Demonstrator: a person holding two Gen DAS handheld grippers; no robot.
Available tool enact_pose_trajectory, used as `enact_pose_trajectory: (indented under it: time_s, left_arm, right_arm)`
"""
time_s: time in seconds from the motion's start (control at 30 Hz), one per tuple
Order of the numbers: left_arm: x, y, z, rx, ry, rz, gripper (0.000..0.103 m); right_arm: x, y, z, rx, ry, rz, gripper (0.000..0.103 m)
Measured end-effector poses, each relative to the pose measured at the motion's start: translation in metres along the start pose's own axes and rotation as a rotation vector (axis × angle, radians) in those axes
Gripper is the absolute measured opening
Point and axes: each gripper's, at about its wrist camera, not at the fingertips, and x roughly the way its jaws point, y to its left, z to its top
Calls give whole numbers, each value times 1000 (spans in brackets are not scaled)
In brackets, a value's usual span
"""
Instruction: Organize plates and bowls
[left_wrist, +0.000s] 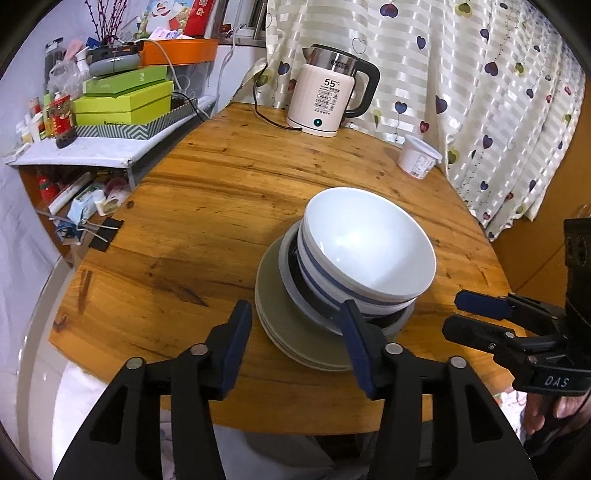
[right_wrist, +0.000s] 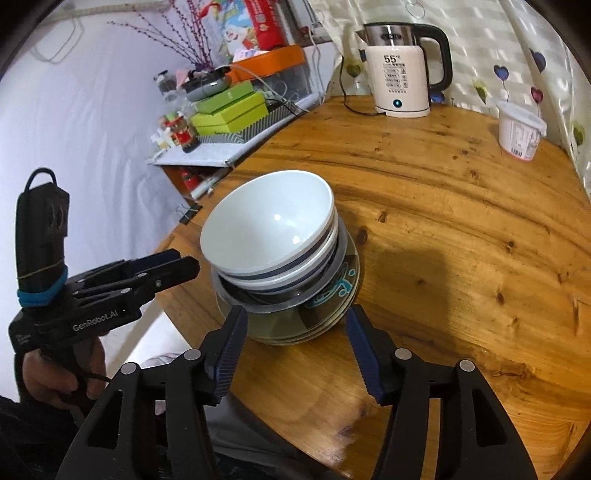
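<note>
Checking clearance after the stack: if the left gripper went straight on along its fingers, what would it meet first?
Most likely the plates at the bottom of the stack, with the bowls above. The left gripper is open and holds nothing. Depth is hard to judge.

Nested bowls (left_wrist: 365, 254) sit on a stack of plates (left_wrist: 291, 332) near the front edge of a round table (left_wrist: 207, 206). Behind them, a kettle (left_wrist: 328, 96) stands at the table's far edge, with a tub (left_wrist: 419, 157) to its right. A cluttered shelf (left_wrist: 85, 151) lies left of the table.
</note>
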Motion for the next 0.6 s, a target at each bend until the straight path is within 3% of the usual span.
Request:
enact_pose_trajectory:
  time_s: [0.4, 0.6]
  left_arm:
    - [2, -8, -5, 38, 6, 62, 53]
    - [2, -9, -6, 29, 16, 51, 53]
  right_arm:
    - [4, 12, -6, -48, 5, -53, 58]
    - [7, 15, -6, -54, 12, -45, 59]
